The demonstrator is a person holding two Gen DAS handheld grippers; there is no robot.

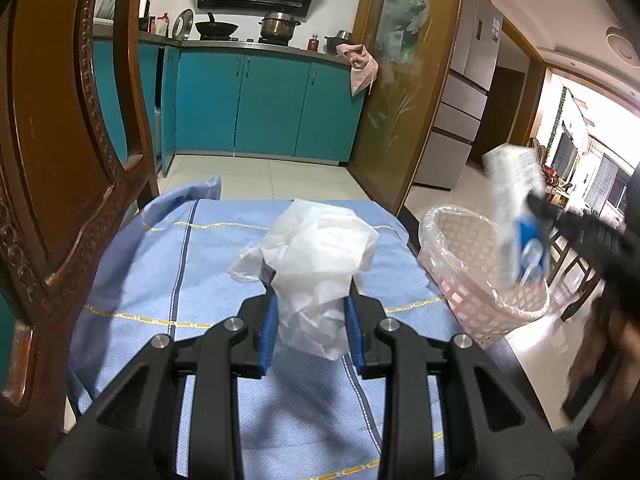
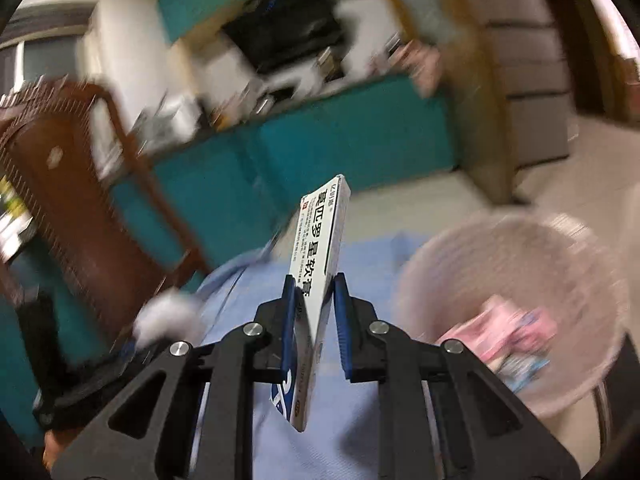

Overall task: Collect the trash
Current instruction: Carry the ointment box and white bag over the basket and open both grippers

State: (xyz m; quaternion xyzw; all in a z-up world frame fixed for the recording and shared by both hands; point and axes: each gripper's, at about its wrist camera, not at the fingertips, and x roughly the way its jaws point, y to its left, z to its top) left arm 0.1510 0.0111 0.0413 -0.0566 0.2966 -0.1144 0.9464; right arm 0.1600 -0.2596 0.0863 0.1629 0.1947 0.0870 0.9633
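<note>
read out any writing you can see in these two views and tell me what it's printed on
"莫匹罗星软膏": large black characters along the white face of the box clamped in the right claw.
Small print beside those characters: too small to read.
Blue end of the box: a large white mark, partly hidden.
Fridge sticker: too small.
Pink packet in the basket: blurred.

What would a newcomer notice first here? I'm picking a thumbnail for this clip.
The crumpled white plastic bag, pinched in the left claw over the blue tablecloth. Next, the white medicine box standing on end in the right claw, beside the pink woven basket lined with clear plastic at the table's right edge.
</note>
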